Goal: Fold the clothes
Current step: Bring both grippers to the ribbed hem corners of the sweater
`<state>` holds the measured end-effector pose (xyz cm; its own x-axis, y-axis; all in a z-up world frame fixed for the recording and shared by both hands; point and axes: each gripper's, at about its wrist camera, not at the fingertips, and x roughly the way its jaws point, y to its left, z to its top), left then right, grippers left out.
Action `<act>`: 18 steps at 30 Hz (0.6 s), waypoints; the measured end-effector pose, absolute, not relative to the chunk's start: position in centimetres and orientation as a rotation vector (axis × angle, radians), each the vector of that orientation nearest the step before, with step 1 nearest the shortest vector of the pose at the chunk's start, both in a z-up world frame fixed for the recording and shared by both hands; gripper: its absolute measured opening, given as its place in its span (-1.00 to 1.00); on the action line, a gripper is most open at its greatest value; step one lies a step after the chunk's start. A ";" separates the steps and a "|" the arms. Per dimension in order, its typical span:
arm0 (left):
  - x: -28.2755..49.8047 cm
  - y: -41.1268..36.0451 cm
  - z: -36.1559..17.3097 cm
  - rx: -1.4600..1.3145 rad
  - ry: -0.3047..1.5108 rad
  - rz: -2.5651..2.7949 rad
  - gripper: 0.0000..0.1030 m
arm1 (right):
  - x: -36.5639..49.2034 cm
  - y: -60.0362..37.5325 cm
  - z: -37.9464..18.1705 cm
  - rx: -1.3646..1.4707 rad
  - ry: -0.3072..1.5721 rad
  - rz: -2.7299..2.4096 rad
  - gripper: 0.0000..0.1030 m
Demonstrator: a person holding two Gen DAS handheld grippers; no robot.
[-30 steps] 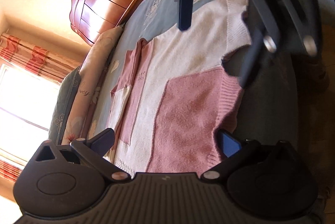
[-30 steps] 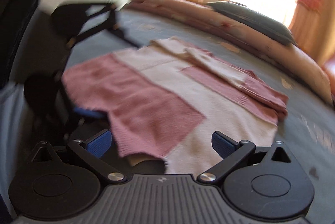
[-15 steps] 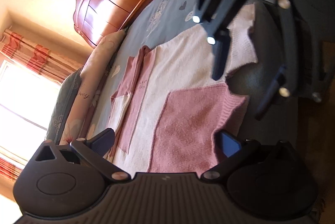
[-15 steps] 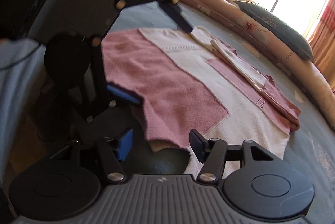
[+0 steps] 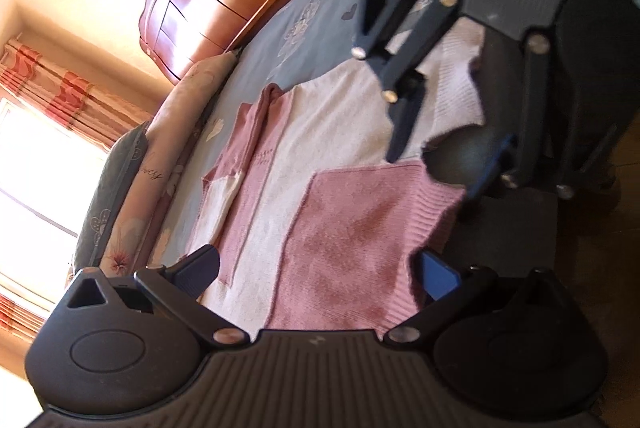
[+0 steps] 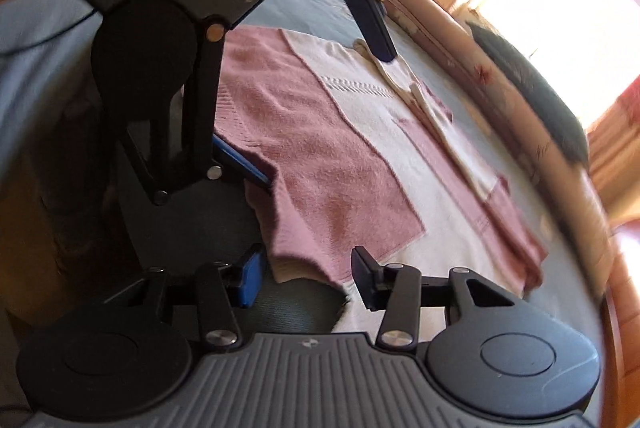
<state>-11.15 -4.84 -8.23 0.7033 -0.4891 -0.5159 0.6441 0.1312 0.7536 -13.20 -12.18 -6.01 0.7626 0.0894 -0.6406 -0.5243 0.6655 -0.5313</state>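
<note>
Two claws hang over the near edge of a pink-and-cream sweater spread flat on a blue bed, its far sleeve already folded in over the body. The sweater's long axis runs crosswise in front of both claws, hem toward the left one and neckline toward the right, so each has its own end of the near edge just ahead and below it. The right claw has just been closing to about half its span; its jaws straddle the pink corner beside the neckline, with cloth lying between the pads, but nothing shows them pinching it yet. The left claw stands wide open, its two fingers spanning the pink panel near the hem without touching it, as far as can be told. I judge the coming move to be a paired pinch along this near edge, then a lift toward the far side. The right hand is nearer to a grip; the left has further to close and looks to need a small descent first.
</note>
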 end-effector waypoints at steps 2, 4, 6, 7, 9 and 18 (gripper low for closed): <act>-11.5 -4.6 -8.2 1.168 0.160 -0.863 0.99 | -13.2 -12.0 -6.2 -0.832 0.609 0.356 0.01; -11.8 -4.5 -8.4 1.162 0.167 -0.886 0.99 | -13.4 -11.9 -6.4 -0.900 0.592 0.336 0.01; -11.8 -4.8 -8.9 1.171 0.172 -0.886 0.99 | -13.5 -11.8 -6.5 -0.935 0.579 0.328 0.01; -11.7 -4.9 -9.1 1.170 0.174 -0.883 0.99 | -13.5 -11.7 -6.5 -0.942 0.576 0.327 0.01; -11.6 -5.3 -9.5 1.170 0.179 -0.877 0.99 | -13.5 -11.6 -6.5 -0.952 0.568 0.326 0.01; -11.1 -5.6 -9.9 1.173 0.140 -0.805 0.99 | -13.8 -11.7 -5.3 -0.958 0.534 0.320 0.07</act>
<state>-11.07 -5.62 -9.90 0.7195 -0.4882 -0.4940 0.6267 0.1496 0.7648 -13.78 -11.73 -5.27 0.8264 0.0260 -0.5625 -0.4840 0.5434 -0.6859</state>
